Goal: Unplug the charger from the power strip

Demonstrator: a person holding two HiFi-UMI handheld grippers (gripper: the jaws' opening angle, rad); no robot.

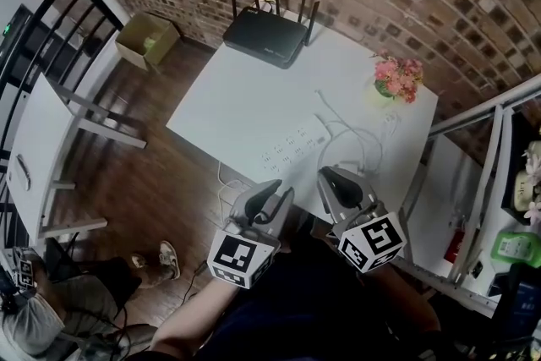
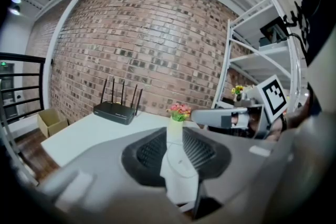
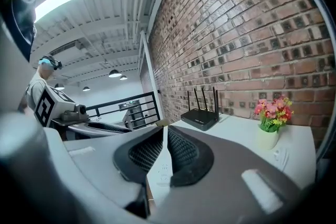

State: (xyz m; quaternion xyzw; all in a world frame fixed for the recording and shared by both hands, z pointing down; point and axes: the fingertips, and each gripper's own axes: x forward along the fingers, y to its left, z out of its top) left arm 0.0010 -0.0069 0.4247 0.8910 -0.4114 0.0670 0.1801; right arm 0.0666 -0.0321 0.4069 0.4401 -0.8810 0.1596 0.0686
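Note:
The white power strip lies near the front edge of the white table. A thin white cable loops from its right end toward the flower pot. I cannot make out the charger itself. My left gripper hovers just in front of the strip, off the table edge; its jaws stand apart with nothing between them. My right gripper hangs beside it near the strip's right end, its jaws drawn to a thin slit and empty. Through that slit a bit of the strip shows.
A black router stands at the table's far side and a pot of pink flowers at the right corner by the brick wall. A metal shelf rack is to the right, and a cardboard box sits on the floor at the left.

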